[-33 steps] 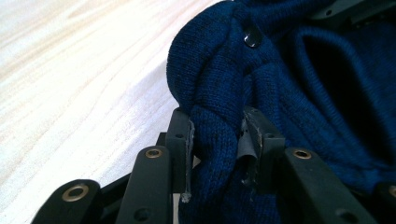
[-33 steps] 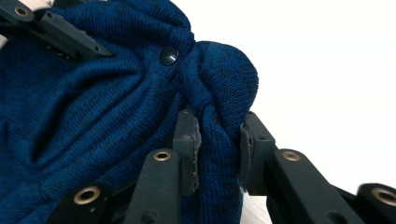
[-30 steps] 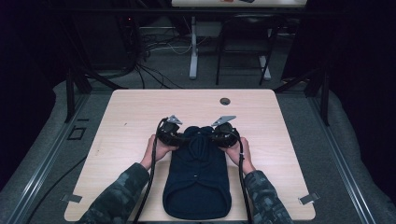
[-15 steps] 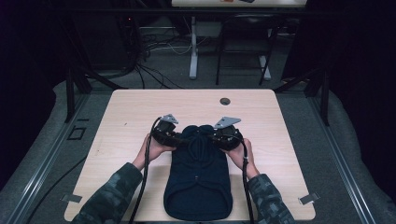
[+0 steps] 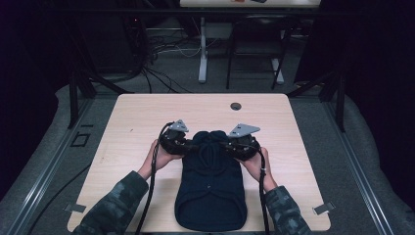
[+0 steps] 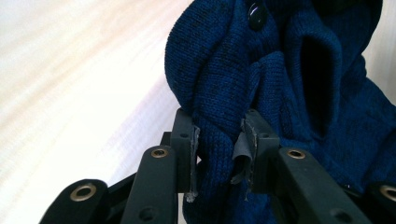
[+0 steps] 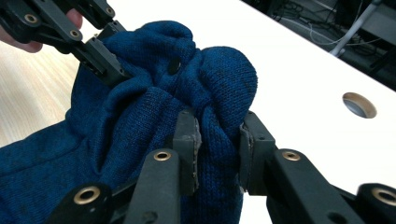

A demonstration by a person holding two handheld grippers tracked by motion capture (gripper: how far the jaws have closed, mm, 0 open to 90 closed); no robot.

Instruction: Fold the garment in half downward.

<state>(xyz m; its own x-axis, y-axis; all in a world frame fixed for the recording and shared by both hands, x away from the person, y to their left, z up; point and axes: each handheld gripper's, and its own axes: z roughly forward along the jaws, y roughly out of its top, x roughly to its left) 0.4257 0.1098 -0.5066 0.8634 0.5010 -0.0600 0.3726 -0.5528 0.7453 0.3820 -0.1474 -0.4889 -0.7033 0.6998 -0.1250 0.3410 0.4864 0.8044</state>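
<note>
A dark blue knitted garment [image 5: 211,193] lies on the worktop [image 5: 142,120], stretching from its near edge, about midway along it, toward the centre. The far end of the garment is bunched up into a rounded hump, and both grippers grasp it there. The left gripper [image 5: 182,145] bites into the left side of the hump; in the left gripper view its jaws are clamped on a thick fold of the knit [image 6: 217,135], with a dark button [image 6: 256,14] showing higher up on the fabric. The right gripper [image 5: 234,146] grips the right side of the hump; in the right gripper view its jaws pinch a bulge of the same cloth [image 7: 217,140], and the left gripper [image 7: 100,53] shows farther off, dug into the opposite side. A round hole [image 5: 236,106] sits in the worktop near the far edge, well apart from the garment.
</note>
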